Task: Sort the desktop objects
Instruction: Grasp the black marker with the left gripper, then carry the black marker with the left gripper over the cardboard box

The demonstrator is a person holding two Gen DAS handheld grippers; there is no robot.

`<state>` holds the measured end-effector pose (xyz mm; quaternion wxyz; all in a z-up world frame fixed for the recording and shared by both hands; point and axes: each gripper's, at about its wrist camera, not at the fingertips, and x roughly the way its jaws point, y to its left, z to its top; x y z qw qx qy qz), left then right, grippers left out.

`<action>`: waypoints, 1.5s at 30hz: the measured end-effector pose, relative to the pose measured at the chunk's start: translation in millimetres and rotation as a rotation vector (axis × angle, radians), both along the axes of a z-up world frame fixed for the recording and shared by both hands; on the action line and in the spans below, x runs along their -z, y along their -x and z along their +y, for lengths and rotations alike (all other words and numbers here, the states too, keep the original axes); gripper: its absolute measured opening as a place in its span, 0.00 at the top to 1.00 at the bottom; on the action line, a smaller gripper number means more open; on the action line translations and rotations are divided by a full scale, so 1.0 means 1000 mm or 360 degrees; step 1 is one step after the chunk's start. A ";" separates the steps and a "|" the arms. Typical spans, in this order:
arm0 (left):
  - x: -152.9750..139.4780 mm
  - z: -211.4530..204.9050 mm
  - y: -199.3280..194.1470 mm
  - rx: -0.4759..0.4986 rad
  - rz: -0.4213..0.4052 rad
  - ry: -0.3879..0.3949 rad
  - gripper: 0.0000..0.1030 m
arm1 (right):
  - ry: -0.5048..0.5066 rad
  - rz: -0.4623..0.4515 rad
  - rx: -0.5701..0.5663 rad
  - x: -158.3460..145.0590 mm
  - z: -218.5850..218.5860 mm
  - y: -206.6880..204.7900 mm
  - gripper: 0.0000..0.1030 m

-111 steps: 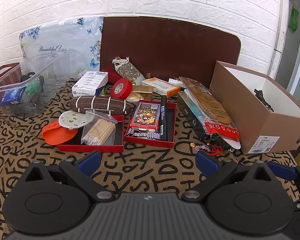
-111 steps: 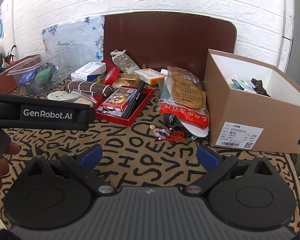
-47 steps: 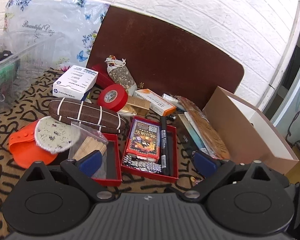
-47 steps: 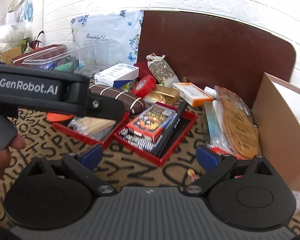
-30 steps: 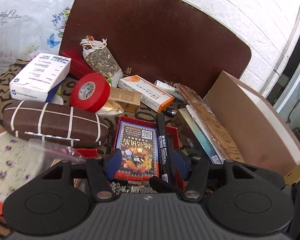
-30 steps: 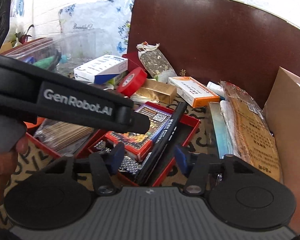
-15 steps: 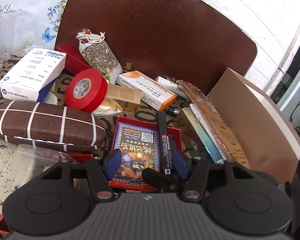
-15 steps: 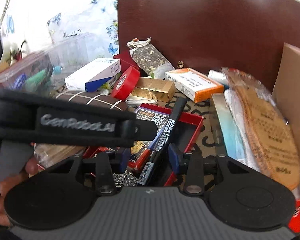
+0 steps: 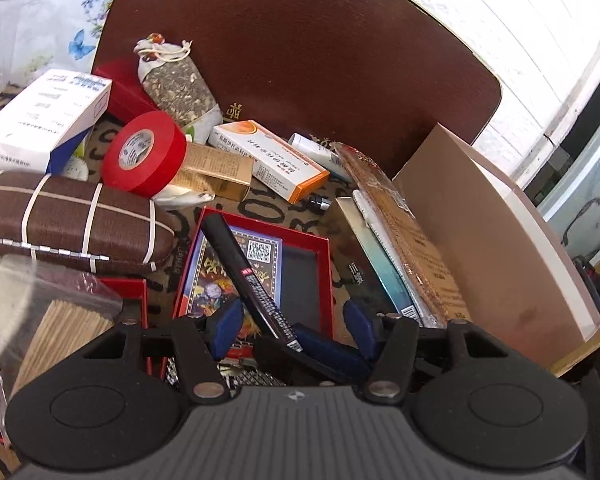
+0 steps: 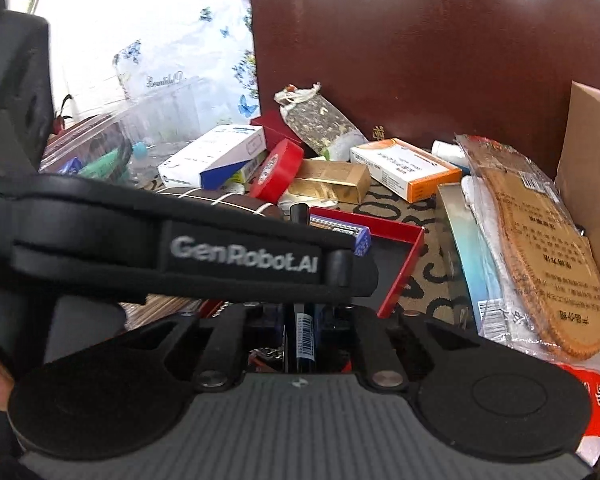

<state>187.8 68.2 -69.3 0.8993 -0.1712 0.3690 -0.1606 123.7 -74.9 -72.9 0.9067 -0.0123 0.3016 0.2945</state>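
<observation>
The right gripper (image 10: 300, 316) is closing on the black marker (image 9: 246, 276), which lies tilted over the card pack (image 9: 236, 272) in the red tray (image 9: 327, 276). The left gripper (image 9: 292, 328) hangs open above the tray. An end-on grip could let the marker pivot or slip, dragging the cards out

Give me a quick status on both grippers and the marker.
Right gripper closing on the black marker, lifted askew over the red tray. Left gripper open, straddling the card box. Left gripper crowds the right's view.

marker (image 9: 244, 276) in tray (image 9: 327, 276), tape (image 9: 144, 154) behind
</observation>
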 end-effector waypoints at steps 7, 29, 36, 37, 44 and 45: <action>-0.002 0.006 0.013 -0.0106 0.0074 0.0128 0.65 | -0.0013 -0.0044 -0.0030 -0.011 -0.004 0.023 0.88; -0.068 -0.068 0.076 0.0057 -0.0215 0.0017 0.83 | -0.0116 -0.0248 0.0135 -0.057 -0.085 0.089 0.88; -0.094 -0.115 0.072 0.0180 -0.0294 -0.0023 0.84 | -0.0146 -0.0346 0.0255 -0.077 -0.127 0.094 0.88; -0.097 -0.122 0.070 0.0201 -0.0301 -0.0023 0.84 | -0.0148 -0.0357 0.0274 -0.079 -0.134 0.094 0.88; -0.114 -0.178 0.046 0.0341 -0.0329 -0.0038 0.83 | -0.0130 -0.0394 0.0413 -0.095 -0.180 0.076 0.88; -0.116 -0.184 0.041 0.0359 -0.0328 -0.0035 0.83 | -0.0129 -0.0389 0.0434 -0.097 -0.187 0.071 0.88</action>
